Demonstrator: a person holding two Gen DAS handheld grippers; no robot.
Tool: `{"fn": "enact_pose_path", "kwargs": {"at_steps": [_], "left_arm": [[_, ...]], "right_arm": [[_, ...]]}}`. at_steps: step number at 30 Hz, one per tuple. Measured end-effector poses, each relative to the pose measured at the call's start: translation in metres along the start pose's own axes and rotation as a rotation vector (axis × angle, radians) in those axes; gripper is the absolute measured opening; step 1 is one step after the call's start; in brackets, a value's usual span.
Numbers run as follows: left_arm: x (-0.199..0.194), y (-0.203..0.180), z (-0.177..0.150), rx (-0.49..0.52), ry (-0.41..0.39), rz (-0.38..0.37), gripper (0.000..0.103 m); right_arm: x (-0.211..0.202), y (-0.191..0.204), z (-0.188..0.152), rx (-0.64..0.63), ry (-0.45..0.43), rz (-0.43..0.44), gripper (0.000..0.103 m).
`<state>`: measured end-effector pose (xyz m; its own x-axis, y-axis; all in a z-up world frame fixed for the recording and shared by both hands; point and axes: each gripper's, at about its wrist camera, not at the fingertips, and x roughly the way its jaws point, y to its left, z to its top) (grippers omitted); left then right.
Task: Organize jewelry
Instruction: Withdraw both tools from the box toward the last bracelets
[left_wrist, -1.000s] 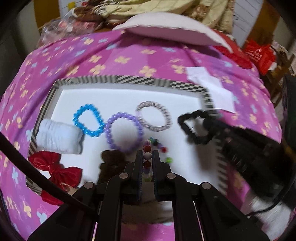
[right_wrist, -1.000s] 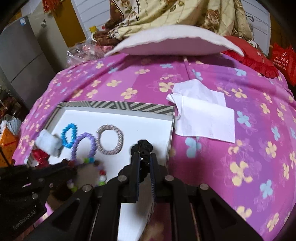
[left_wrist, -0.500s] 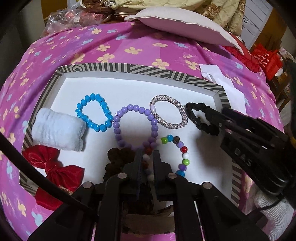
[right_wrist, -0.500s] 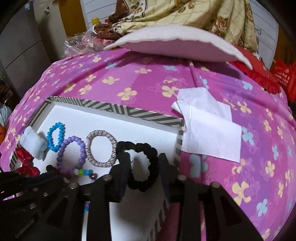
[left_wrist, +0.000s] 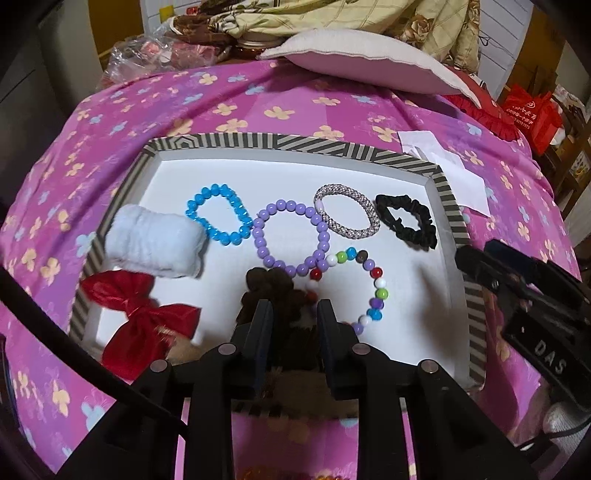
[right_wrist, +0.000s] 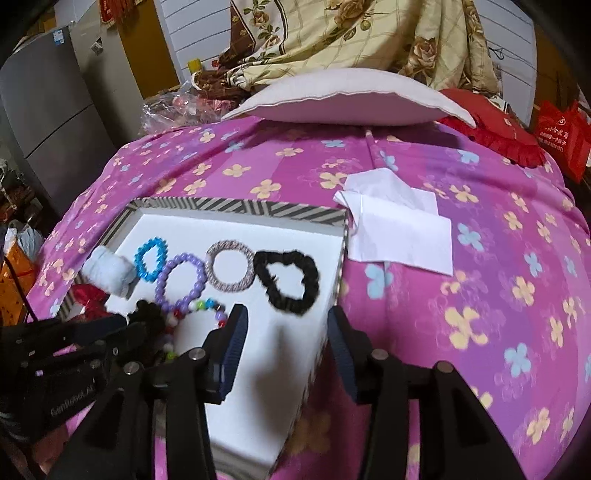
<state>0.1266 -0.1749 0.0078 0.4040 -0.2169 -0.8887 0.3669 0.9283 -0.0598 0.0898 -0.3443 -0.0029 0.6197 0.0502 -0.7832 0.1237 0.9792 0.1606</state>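
Striped tray (left_wrist: 448, 206) on the bed holds the bracelets and black scrunchie (left_wrist: 406, 220). Left gripper (left_wrist: 294, 314) fingers part-open, empty, above the multicolour bead bracelet (left_wrist: 380, 293); right gripper (right_wrist: 286, 332) wide, empty. Risk: overlapping purple bracelet (left_wrist: 291, 236) snagging and dragging along.

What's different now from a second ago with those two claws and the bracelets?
The right gripper let go of the black scrunchie, now lying in the tray; the left gripper opened and released the multicolored bracelet. Both have pulled back. The blue bracelet, purple bracelet and silver bracelet stayed put.
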Motion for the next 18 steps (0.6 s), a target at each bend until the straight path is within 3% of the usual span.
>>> {"fn": "enact_pose_path", "kwargs": {"at_steps": [18], "left_arm": [[-0.048, 0.008, -0.059, 0.037, -0.077, 0.031, 0.046]], "right_arm": [[-0.06, 0.041, -0.082, -0.052, 0.003, 0.044, 0.054]]}}
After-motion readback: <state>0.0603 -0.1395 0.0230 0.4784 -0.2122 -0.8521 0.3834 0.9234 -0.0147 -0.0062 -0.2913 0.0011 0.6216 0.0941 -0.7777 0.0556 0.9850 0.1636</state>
